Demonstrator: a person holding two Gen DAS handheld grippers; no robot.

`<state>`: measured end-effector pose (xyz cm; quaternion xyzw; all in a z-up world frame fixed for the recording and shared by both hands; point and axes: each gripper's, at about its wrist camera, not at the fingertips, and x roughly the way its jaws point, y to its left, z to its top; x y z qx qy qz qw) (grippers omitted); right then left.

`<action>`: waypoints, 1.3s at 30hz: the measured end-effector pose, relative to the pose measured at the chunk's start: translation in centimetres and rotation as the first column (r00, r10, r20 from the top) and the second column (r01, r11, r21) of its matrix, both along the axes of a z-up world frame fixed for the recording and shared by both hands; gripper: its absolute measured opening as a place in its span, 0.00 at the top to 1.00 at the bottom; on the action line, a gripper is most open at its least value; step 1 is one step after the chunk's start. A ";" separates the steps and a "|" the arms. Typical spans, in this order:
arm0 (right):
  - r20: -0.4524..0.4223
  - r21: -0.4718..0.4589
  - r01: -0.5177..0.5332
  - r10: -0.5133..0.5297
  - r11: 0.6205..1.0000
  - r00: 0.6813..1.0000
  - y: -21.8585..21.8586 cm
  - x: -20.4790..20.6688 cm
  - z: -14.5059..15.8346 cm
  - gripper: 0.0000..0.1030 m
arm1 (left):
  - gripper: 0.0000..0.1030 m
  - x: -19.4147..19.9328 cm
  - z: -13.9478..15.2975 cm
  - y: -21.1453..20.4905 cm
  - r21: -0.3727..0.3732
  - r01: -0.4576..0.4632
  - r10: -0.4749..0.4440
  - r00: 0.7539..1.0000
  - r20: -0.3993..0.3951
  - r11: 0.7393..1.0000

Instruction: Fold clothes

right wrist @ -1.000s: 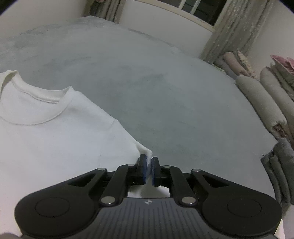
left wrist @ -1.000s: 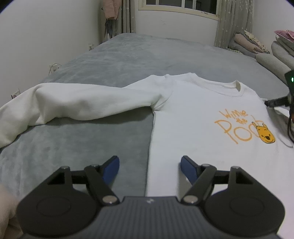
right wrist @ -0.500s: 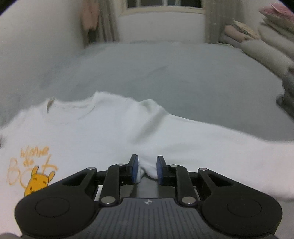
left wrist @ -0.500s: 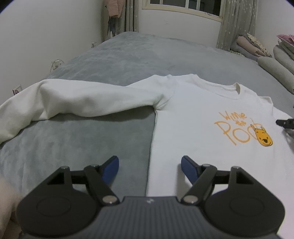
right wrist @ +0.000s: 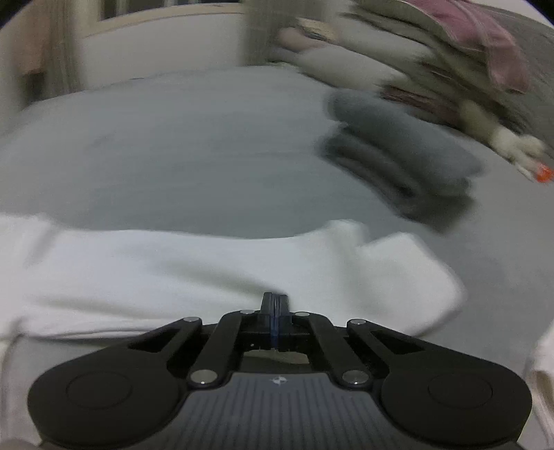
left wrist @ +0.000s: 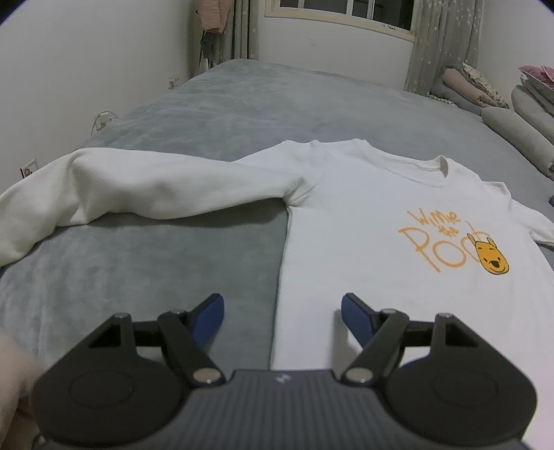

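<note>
The left gripper (left wrist: 282,313) hangs with its blue-padded jaws spread wide and nothing between them. Just beneath and ahead of it lies the white long-sleeved sweatshirt with an orange cartoon-bear print (left wrist: 363,221), flat on the grey plush bed cover (left wrist: 138,277); the garment's side edge runs forward from between the jaws, so the left jaw is over grey cover and the right jaw over white cloth. Farther ahead and to the left, one sleeve (left wrist: 149,187) stretches out sideways across the cover. The orange print sits ahead to the right, the round neckline beyond it. Past the sweatshirt, the cover reaches a white wall with a window (left wrist: 346,14) and pale curtains (left wrist: 439,45), and rolled bedding (left wrist: 519,121) is stacked far right.

The right gripper (right wrist: 274,304) is clenched, its jaws pressed together; its view is blurred, and the jaws have just been closing, with no cloth visible between the tips. Directly ahead of them the other white sleeve (right wrist: 242,270) lies across the cover, its cuff end to the right. Beyond, to the right, sits a folded grey pile (right wrist: 398,155), and farther still a heap of bedding with a pink piece (right wrist: 484,45).
</note>
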<state>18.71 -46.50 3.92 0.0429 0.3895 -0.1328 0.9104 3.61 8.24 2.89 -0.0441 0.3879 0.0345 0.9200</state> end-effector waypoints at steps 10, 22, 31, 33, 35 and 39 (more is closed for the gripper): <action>-0.056 -0.068 0.249 -0.253 0.966 0.966 -4.2 1.1 0.2 0.59 | 0.28 0.0 0.0 -0.6 0.016 0.016 -0.016 1.000 -0.001 1.000; -0.036 -0.236 0.312 -0.329 0.921 0.944 -2.8 1.2 0.1 0.98 | 0.27 -0.2 0.0 -0.7 0.027 0.031 -0.031 1.000 -0.001 0.999; -0.089 -0.541 0.211 -0.305 0.814 0.948 1.7 3.2 -1.5 0.72 | 0.27 0.1 0.1 -0.2 0.002 0.016 -0.016 1.000 -0.002 1.000; -0.036 -0.498 0.199 -0.249 0.844 0.968 3.4 3.0 0.2 0.70 | 0.27 0.2 0.4 0.2 -0.005 0.006 -0.006 1.000 0.004 1.000; -0.017 -0.418 0.115 -0.134 0.901 0.991 6.0 2.7 1.8 0.65 | 0.27 0.2 0.7 0.9 -0.012 -0.011 0.012 1.000 0.013 1.000; -0.023 -0.194 -0.202 0.202 0.960 0.979 12.8 1.7 4.2 0.59 | 0.27 0.4 1.5 3.5 -0.049 -0.084 0.085 0.996 0.024 0.995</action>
